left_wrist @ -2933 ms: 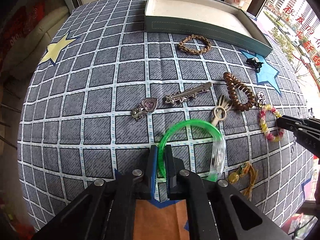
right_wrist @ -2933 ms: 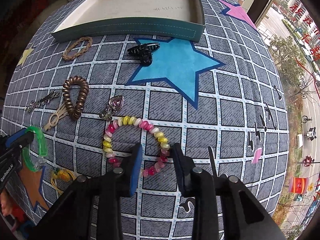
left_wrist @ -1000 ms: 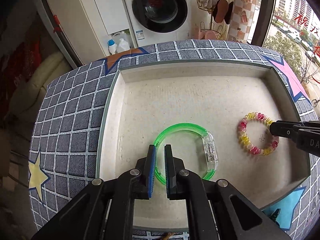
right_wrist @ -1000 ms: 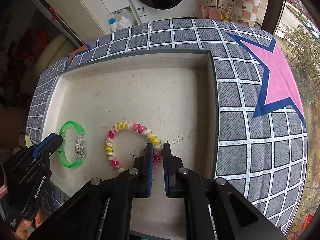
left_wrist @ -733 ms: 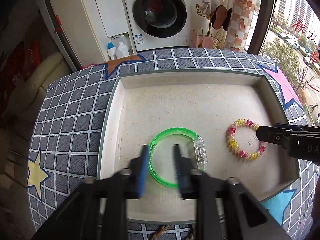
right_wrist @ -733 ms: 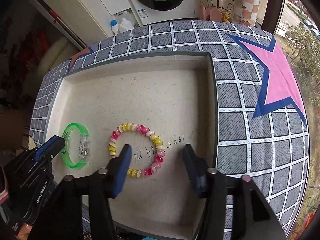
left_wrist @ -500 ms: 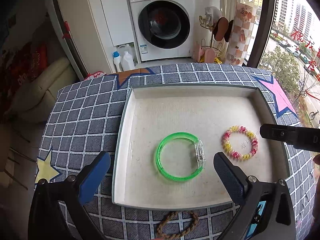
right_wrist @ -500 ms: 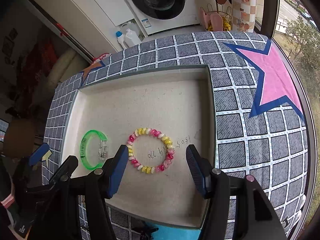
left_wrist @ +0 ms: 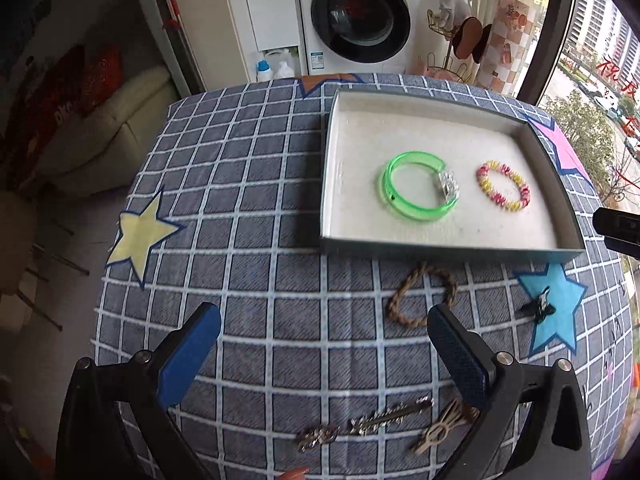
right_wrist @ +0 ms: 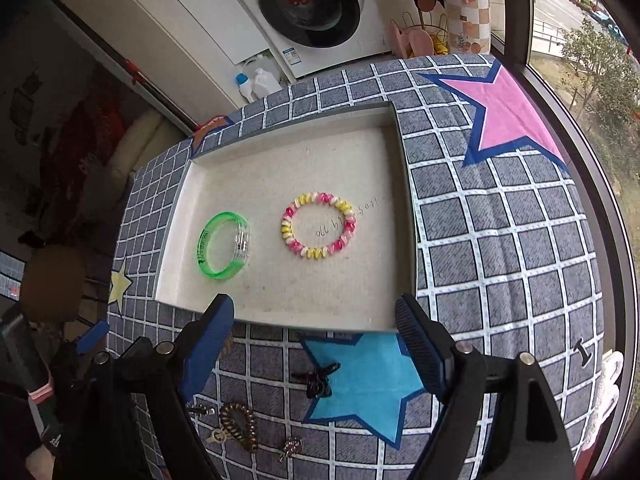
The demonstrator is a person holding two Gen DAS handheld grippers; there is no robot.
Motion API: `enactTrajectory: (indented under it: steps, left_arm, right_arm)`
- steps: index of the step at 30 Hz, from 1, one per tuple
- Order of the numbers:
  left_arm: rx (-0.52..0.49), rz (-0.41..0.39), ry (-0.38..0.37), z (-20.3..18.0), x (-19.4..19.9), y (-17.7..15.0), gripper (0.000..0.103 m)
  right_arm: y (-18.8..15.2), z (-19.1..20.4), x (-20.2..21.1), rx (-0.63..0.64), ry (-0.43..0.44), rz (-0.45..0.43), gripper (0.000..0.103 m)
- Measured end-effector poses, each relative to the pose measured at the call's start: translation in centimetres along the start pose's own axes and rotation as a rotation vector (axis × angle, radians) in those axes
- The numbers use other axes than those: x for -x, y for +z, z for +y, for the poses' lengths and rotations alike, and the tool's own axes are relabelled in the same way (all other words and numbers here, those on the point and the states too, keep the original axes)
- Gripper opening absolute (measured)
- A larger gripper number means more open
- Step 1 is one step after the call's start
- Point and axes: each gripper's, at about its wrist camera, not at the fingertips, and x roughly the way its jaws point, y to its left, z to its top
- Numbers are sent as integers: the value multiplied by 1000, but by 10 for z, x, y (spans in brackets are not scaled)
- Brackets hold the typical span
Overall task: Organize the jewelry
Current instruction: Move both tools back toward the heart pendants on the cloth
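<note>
A green bangle (left_wrist: 416, 186) and a pink-and-yellow bead bracelet (left_wrist: 503, 185) lie inside the teal tray (left_wrist: 448, 245). Both also show in the right wrist view, the bangle (right_wrist: 224, 245) left of the bracelet (right_wrist: 319, 225) in the tray (right_wrist: 407, 216). My left gripper (left_wrist: 322, 350) is open and empty, above the cloth in front of the tray. My right gripper (right_wrist: 316, 338) is open and empty, over the tray's near wall. On the cloth lie a braided brown ring (left_wrist: 422, 296), a black claw clip (left_wrist: 540, 306), silver clips (left_wrist: 390, 416) and a brown coil tie (right_wrist: 239, 426).
The table carries a grey checked cloth with a yellow star (left_wrist: 140, 234), a blue star (right_wrist: 360, 380) and a pink star (right_wrist: 504, 116). A washing machine (left_wrist: 360, 16) stands beyond the table. A window runs along the right side.
Both grippers let go of their bracelets in the tray, opened wide and drew back toward me. The bangle and the bead bracelet now lie in the tray.
</note>
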Motion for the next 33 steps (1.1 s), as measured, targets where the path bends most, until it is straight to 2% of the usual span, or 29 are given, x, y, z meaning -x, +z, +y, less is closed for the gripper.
enactTrajectory:
  steps: [5,13,23,33]
  left_arm:
    - [-28,40,46,11,3,-37,103]
    - [24,98,37,33,2,-75,103]
    - [-32,115,27,30,-9,-92,103]
    - [-50,122,-11,33,-27,-89,103]
  right_arm:
    - [-30,1,6,-2,-11,47,85]
    - [-73,4,5,-9,-43,108,85]
    - [-114,7,-5,-6,-103,172,85]
    - [-133,18,-28,6,-144,211,85]
